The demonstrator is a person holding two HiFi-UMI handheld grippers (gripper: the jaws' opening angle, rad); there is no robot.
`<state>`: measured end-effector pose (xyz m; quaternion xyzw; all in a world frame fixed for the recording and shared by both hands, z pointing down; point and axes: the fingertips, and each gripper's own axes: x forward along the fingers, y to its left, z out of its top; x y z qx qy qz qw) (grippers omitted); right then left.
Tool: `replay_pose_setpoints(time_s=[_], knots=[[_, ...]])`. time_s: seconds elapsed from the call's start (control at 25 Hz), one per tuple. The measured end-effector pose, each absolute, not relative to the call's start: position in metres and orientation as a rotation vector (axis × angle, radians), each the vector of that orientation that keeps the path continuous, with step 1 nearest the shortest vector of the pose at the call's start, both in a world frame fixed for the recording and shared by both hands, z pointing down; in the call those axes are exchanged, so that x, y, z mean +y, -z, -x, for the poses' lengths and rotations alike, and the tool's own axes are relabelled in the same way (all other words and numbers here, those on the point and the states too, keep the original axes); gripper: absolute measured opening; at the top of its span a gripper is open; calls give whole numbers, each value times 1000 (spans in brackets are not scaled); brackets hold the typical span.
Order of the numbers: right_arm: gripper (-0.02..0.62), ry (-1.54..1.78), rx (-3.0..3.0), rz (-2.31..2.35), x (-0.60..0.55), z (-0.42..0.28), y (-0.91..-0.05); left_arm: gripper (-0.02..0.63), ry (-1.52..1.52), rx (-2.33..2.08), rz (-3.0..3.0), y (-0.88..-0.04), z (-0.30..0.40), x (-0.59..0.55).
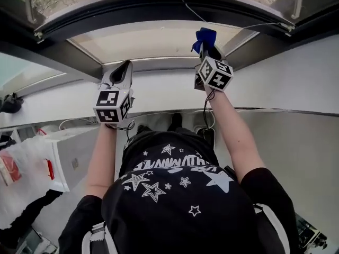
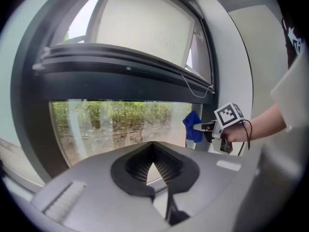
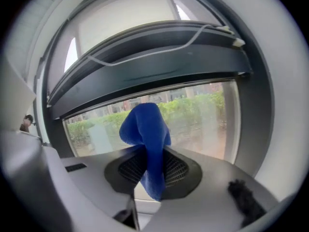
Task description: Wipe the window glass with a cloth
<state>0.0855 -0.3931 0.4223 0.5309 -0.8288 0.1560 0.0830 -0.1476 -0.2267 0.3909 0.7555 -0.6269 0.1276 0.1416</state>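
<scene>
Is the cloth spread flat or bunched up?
Bunched: the blue cloth sticks up crumpled, pinched in the right tongs.

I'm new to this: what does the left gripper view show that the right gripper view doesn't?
Only the left gripper view: the right gripper seen from outside, blue cloth at its tip, and the left gripper with jaws together, empty. Only the right gripper view: that cloth close up, clamped between its jaws. Both: the window glass with greenery beyond, under a dark frame.

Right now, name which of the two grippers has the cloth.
The right gripper: its jaws are shut on the blue cloth. The left gripper has its jaws shut with nothing between them.
</scene>
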Motion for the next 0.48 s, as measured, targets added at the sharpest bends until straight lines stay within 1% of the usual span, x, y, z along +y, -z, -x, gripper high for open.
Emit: replay_pose_setpoints(time_s=[0.24,0.48], knots=[[74,-460,-2630,-1217,-329,76,-424,9,-363,-2010,-1976,-405,265,-156],[74,-384,-2726,-875,-270,225,-435,9,-317,-2097,-1863,-427,340,-105]])
